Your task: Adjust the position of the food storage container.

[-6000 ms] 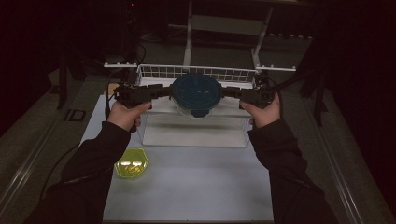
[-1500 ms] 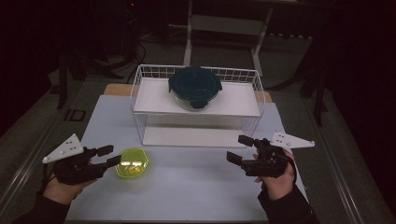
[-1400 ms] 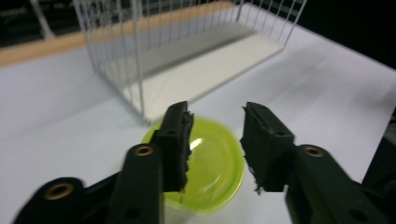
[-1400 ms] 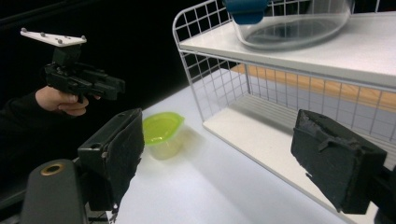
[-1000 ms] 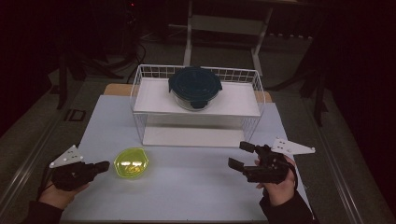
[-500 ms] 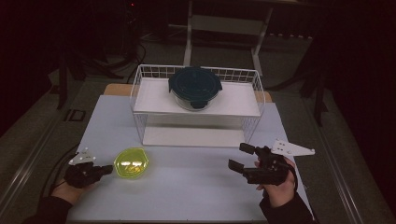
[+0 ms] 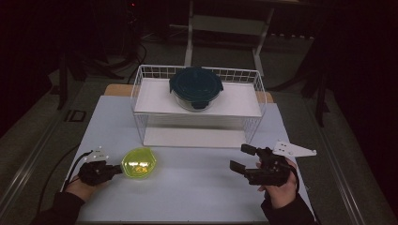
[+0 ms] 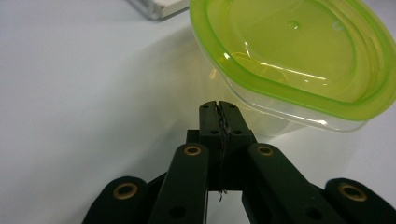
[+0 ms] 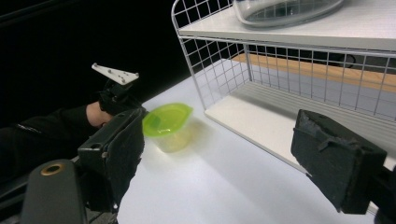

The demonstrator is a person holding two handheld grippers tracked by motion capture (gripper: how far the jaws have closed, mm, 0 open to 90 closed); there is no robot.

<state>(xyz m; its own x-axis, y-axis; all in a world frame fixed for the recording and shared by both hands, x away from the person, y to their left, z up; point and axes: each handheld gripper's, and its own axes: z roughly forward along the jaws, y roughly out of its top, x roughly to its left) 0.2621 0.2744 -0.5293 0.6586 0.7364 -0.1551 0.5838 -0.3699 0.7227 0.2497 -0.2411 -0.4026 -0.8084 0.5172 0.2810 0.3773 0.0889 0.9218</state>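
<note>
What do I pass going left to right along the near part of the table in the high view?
Left gripper, shut → green tub right beside its tips → bare table → right gripper, open.

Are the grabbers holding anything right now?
No. The left gripper is shut and empty beside the green-lidded container. The right gripper is open over bare table.

High cam looks down; both gripper cams, low, share green container [image 8: 299, 60].
</note>
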